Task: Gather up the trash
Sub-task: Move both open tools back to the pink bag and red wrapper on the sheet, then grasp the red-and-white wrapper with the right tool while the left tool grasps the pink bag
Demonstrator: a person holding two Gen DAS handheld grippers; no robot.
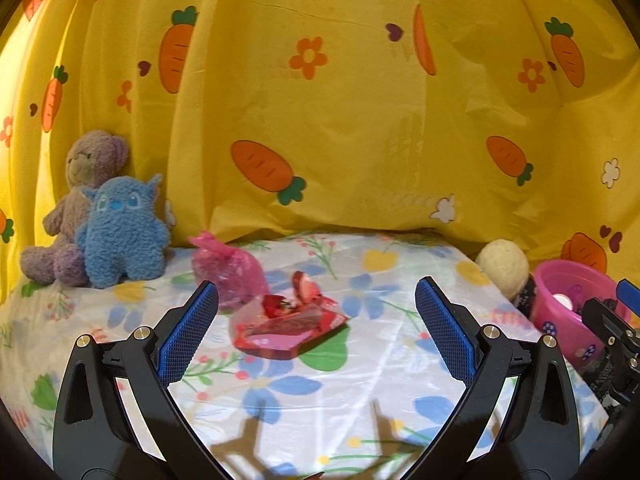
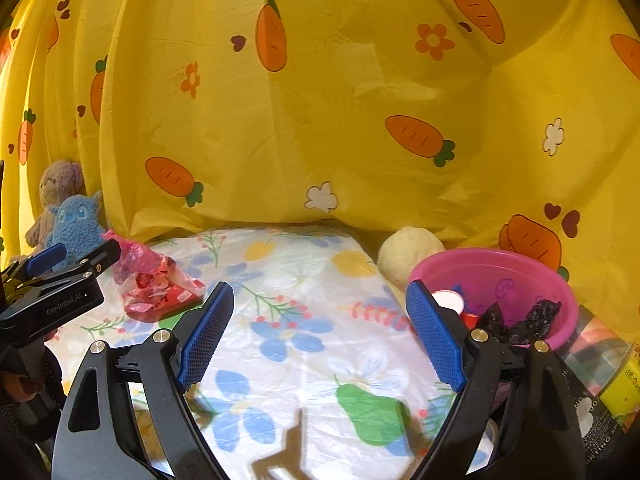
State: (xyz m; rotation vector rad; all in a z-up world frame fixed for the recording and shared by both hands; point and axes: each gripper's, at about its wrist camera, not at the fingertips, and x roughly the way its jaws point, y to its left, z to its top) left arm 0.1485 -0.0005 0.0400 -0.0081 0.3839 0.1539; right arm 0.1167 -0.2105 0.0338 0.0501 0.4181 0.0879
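Note:
A crumpled red wrapper (image 1: 286, 326) lies on the floral tablecloth, with a pink plastic bag (image 1: 230, 270) just behind it to the left. My left gripper (image 1: 316, 332) is open and empty, its jaws wide on either side of the wrapper, a little short of it. My right gripper (image 2: 320, 332) is open and empty over bare cloth. The wrapper (image 2: 160, 294) and pink bag (image 2: 132, 258) lie to its far left, beside the left gripper (image 2: 64, 264). A pink bowl (image 2: 520, 268) at the right holds black scraps, a white cup and other trash.
A purple plush bear (image 1: 80, 184) and a blue plush toy (image 1: 124, 232) sit at the back left. A cream plush ball (image 1: 504, 264) rests beside the pink bowl (image 1: 568, 280). A yellow carrot-print curtain (image 1: 340, 100) hangs behind the table. Boxes (image 2: 600, 380) lie at the right edge.

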